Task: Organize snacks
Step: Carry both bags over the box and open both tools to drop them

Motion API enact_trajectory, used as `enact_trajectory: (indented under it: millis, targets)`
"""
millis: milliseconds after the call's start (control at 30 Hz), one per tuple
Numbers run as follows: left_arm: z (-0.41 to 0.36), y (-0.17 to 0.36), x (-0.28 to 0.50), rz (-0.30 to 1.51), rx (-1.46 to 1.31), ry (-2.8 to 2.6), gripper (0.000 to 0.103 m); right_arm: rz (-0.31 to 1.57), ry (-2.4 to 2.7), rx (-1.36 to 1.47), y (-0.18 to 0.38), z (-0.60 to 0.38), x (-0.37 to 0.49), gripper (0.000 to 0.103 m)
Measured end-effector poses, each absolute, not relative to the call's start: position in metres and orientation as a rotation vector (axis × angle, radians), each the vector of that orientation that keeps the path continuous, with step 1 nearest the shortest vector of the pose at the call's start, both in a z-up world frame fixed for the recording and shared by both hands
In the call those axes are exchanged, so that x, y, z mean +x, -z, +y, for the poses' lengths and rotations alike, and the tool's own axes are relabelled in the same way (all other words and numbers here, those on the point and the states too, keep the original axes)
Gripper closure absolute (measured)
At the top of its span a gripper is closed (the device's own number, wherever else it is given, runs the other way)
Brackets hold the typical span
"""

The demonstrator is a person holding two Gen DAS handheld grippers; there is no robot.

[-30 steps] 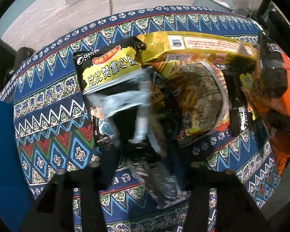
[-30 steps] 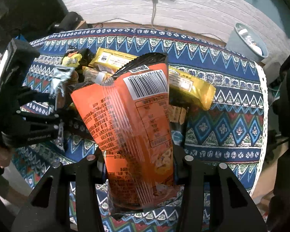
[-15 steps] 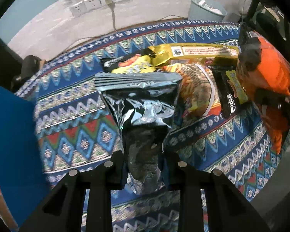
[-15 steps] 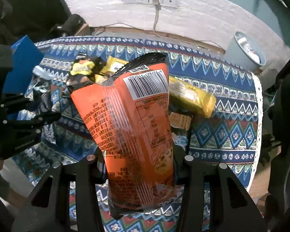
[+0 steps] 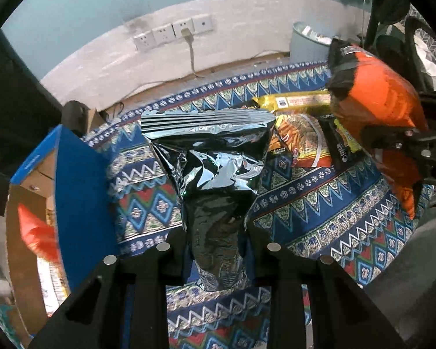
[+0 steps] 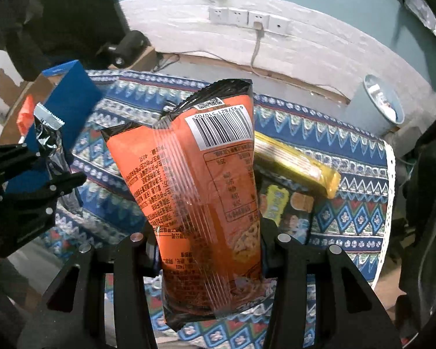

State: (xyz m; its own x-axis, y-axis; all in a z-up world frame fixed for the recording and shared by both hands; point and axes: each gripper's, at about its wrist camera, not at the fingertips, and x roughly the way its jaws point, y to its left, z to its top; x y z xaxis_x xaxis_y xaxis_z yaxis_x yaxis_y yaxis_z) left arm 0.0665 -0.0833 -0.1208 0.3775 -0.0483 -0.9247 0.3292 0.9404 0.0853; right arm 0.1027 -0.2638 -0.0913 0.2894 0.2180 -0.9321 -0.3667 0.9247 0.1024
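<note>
My left gripper (image 5: 216, 247) is shut on the lower end of a shiny black foil snack bag (image 5: 212, 163), held up above the patterned tablecloth (image 5: 319, 212). In the right wrist view my right gripper (image 6: 209, 241) is shut on an orange snack bag (image 6: 200, 180) with a barcode near its top, also lifted off the table. That orange bag (image 5: 378, 107) shows at the right of the left wrist view, and the black foil bag (image 6: 48, 133) in the left gripper shows at the far left of the right wrist view. A yellow packet (image 6: 299, 165) and other snacks (image 5: 302, 136) lie on the cloth.
An open cardboard box with a blue outer wall (image 5: 78, 203) stands at the left of the table, with an orange packet (image 5: 37, 232) inside. A grey bin (image 6: 383, 104) stands on the floor beyond the table. Wall sockets (image 6: 247, 19) with a cable are behind.
The left gripper closed on the black foil bag and lifted it off the snack pile, moving towards the blue box. The right gripper rose with the orange bag.
</note>
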Motion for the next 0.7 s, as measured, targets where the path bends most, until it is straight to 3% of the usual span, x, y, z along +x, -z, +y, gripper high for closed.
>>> enact_trajectory:
  millis: [700]
  targets:
    - [0.012, 0.050, 0.025, 1.048, 0.192, 0.178, 0.075, 1.161, -0.526, -0.130, 0.040, -0.174, 0.086, 0.057]
